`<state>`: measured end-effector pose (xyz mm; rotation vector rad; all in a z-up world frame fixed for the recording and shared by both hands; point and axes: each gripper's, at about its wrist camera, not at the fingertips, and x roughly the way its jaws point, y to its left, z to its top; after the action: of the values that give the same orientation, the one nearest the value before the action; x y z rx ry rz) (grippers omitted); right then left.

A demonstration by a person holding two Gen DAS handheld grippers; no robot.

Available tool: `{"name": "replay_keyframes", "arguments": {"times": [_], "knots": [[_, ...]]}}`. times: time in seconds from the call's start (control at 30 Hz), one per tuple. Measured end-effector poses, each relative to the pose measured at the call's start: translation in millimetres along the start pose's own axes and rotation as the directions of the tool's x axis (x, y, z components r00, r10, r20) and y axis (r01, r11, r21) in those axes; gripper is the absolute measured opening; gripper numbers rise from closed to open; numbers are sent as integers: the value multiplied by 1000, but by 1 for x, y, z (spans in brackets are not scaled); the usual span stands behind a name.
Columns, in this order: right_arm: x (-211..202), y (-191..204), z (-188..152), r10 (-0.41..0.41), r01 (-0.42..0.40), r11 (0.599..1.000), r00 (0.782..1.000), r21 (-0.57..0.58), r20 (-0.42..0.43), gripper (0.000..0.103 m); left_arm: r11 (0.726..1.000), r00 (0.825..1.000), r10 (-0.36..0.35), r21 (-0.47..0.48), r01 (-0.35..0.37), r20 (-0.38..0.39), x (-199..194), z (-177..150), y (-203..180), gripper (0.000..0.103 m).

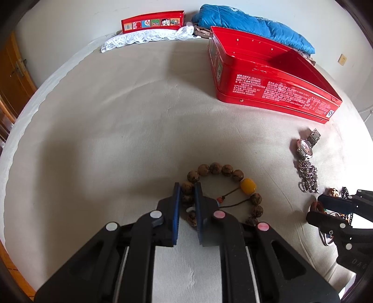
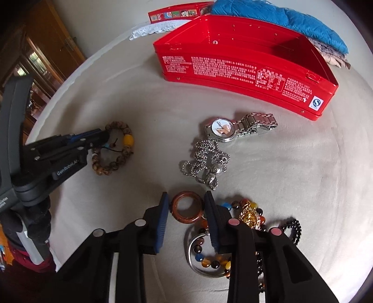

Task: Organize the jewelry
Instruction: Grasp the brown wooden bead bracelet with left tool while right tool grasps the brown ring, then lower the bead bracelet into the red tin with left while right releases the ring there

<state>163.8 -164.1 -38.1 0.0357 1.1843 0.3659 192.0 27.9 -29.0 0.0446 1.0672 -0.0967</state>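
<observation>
A wooden bead bracelet (image 1: pixel 215 167) with one yellow bead lies on the beige cloth. My left gripper (image 1: pixel 187 185) is shut on one of its brown beads; the right wrist view shows that gripper (image 2: pixel 102 136) at the bracelet (image 2: pixel 112 165) too. My right gripper (image 2: pixel 185 194) stands over a brown ring (image 2: pixel 178 215), which lies flat between the pads. The right pad is at the ring's edge, and a thin gap shows on the left side. Under and beside that gripper lie a coloured bead bracelet (image 2: pixel 209 258), a gold piece (image 2: pixel 251 214), black beads (image 2: pixel 293 227) and a silver bangle (image 2: pixel 193 263).
An open red tin (image 2: pixel 233 67) stands at the back, with nothing visible inside it. In front of it lie a silver watch (image 2: pixel 221 129) and a silver chain (image 2: pixel 205 158). The tin's lid (image 1: pixel 151 23), white lace (image 1: pixel 144 38) and a blue quilt (image 1: pixel 244 21) line the far edge.
</observation>
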Motion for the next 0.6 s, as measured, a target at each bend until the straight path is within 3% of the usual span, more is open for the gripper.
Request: {"name": "replay_keyframes", "arguments": {"times": [0.23, 0.6], "knots": [[-31, -9, 5, 39, -40, 999, 996, 16, 75, 31, 998, 998, -65, -12, 65, 11, -13, -1, 3, 10], [-64, -29, 17, 0, -9, 998, 989, 59, 151, 31, 989, 978, -148, 5, 149, 149, -68, 14, -7, 10]]}}
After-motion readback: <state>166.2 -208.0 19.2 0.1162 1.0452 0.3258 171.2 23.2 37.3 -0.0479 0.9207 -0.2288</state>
